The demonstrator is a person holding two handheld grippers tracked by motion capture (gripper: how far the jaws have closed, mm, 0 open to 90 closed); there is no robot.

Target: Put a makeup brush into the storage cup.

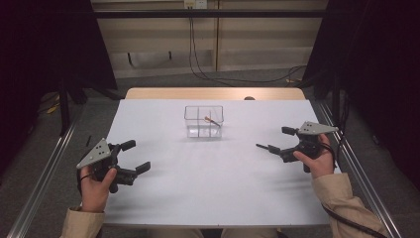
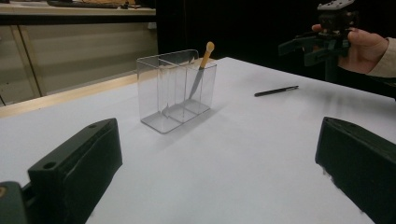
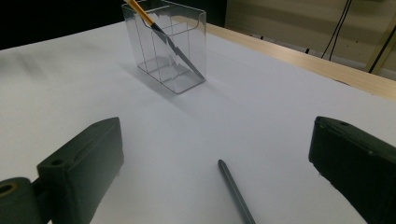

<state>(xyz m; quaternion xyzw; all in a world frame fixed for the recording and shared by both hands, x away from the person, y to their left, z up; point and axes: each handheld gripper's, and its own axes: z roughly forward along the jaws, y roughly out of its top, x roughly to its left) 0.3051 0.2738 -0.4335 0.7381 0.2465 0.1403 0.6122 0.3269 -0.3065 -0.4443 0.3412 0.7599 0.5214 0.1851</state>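
Pen [image 3: 236,192] between right gripper [image 3: 215,158] fingers, untouched.

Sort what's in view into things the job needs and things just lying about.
In the job:
- dark pen lying on the table
- clear divided holder
- yellow-handled tool standing in it
- right hand-held gripper, open

Lying about:
- cables on the floor
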